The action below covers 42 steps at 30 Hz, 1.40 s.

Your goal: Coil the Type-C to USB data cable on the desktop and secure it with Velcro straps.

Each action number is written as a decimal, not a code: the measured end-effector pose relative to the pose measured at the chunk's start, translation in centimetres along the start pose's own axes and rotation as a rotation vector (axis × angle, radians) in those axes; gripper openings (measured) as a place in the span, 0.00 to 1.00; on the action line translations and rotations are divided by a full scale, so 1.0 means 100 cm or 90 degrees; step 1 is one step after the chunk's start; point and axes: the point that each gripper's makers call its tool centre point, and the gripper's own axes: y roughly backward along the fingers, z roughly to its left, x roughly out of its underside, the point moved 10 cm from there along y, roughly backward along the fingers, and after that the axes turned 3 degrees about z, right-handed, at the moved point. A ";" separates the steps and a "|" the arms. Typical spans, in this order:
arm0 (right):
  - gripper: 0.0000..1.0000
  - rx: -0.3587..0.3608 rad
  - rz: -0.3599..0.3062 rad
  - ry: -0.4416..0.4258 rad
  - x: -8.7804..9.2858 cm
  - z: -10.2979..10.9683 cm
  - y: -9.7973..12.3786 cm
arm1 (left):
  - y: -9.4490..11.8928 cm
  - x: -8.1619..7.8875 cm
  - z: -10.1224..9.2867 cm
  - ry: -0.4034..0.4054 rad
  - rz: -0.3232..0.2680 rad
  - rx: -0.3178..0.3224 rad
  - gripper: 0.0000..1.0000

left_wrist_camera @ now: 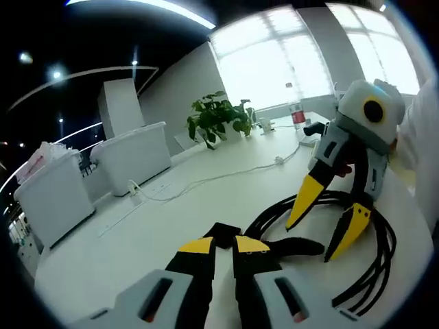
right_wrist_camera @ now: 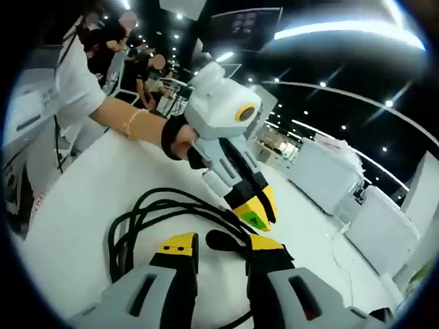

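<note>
The black data cable [left_wrist_camera: 374, 264] lies in loose loops on the white table [left_wrist_camera: 137, 233]. My left gripper [left_wrist_camera: 224, 244] is shut on the cable bundle, pinching it at the tips. A flat black Velcro strap [left_wrist_camera: 298, 247] sticks out to the right from that grip. Entering from the right, my right gripper [left_wrist_camera: 321, 229] hangs open just above the strap and loops. In the right gripper view my right gripper [right_wrist_camera: 221, 244] stands open with the strap's rounded end [right_wrist_camera: 219, 240] between its jaws. Beyond it the left gripper [right_wrist_camera: 255, 214] is closed over the cable loops [right_wrist_camera: 137, 219], held by a hand [right_wrist_camera: 180, 140].
A thin white cord [left_wrist_camera: 219, 177] runs across the table to a plug. Two white bins [left_wrist_camera: 134, 156] stand along the far left edge, with a potted plant [left_wrist_camera: 216, 116] and a bottle [left_wrist_camera: 297, 115] further back. Several people [right_wrist_camera: 127, 41] stand behind the table.
</note>
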 end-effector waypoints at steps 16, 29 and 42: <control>0.02 0.049 -0.047 -0.032 -0.004 -0.021 0.001 | 0.001 0.002 0.001 0.000 0.005 0.014 0.11; 0.01 0.042 -0.027 -0.265 0.008 -0.056 -0.009 | 0.000 -0.004 -0.008 -0.074 0.029 0.026 0.04; 0.01 0.009 0.043 -0.392 0.031 -0.075 -0.039 | -0.006 -0.004 -0.010 -0.078 0.049 0.077 0.02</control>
